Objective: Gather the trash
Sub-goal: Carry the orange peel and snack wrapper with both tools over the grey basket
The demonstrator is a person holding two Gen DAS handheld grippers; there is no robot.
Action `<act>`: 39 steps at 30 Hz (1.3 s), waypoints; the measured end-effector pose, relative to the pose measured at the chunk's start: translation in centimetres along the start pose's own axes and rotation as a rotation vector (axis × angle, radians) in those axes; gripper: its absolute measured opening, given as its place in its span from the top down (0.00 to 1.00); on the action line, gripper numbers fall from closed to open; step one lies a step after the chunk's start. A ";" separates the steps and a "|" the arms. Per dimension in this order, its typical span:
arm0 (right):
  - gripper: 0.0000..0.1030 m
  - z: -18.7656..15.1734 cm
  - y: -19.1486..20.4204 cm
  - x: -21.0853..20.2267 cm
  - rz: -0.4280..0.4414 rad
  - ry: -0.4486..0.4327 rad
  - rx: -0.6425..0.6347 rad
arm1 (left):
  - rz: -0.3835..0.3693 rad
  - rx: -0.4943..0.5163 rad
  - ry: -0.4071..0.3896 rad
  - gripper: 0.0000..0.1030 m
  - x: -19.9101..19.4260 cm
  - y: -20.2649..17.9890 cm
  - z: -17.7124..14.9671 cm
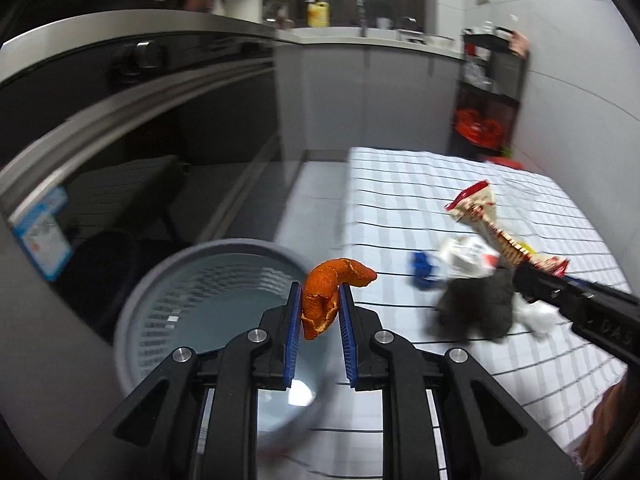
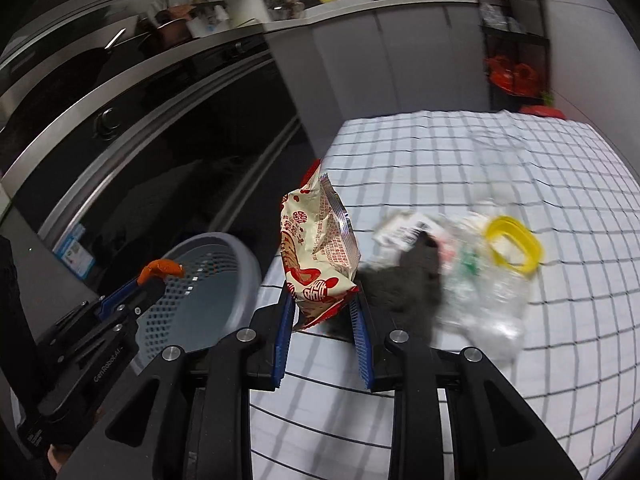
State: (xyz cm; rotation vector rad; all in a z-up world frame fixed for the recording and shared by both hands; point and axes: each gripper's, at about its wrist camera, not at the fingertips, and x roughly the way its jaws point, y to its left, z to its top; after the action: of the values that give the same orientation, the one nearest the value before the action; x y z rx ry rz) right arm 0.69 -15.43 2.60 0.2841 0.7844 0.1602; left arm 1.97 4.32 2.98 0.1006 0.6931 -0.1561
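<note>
The left gripper [image 1: 319, 300], low centre of its view, clamps an orange peel [image 1: 326, 294] over the grey basket [image 1: 140, 300], its curl pointing right. The right gripper [image 2: 323, 312] pinches a snack wrapper [image 2: 318, 248] standing upright above the checked tablecloth [image 2: 460, 160]. Kitchen counters [image 1: 360, 36] run behind.

An orange peel [image 1: 326, 294], a red-and-cream printed snack wrapper [image 2: 318, 256], a grey perforated basket [image 1: 152, 292], a yellow ring [image 2: 513, 249]; the worktop's cloth [image 2: 460, 160] is white with a dark grid.

Both grippers, left gripper [image 1: 319, 296] and right gripper [image 2: 323, 308], were matte black with ribbed blue pads [image 1: 293, 332], silver pivot screws and pale lettering.
</note>
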 end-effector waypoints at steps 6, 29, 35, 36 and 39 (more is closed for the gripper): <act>0.74 1.7 6.1 2.7 0.063 0.010 -0.112 | 0.109 -0.077 0.016 0.82 0.7 5.6 0.1; 0.74 1.1 13.1 13.4 0.190 0.204 -0.210 | 0.211 -0.222 0.199 0.82 6.6 14.6 -1.9; 0.74 0.4 14.0 15.6 0.199 0.259 -0.219 | 0.178 -0.242 0.262 0.82 8.2 15.2 -2.9; 0.74 0.3 14.1 15.9 0.199 0.266 -0.223 | 0.177 -0.242 0.268 0.82 8.3 15.3 -2.9; 0.74 0.0 14.3 16.2 0.201 0.284 -0.232 | 0.166 -0.243 0.290 0.82 8.9 15.5 -3.1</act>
State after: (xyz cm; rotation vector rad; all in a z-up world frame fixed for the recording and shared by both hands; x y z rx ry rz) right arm 11.50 2.15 -3.85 0.1200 1.0084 0.4851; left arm 9.46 19.00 -4.51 -0.0540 0.9833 0.1052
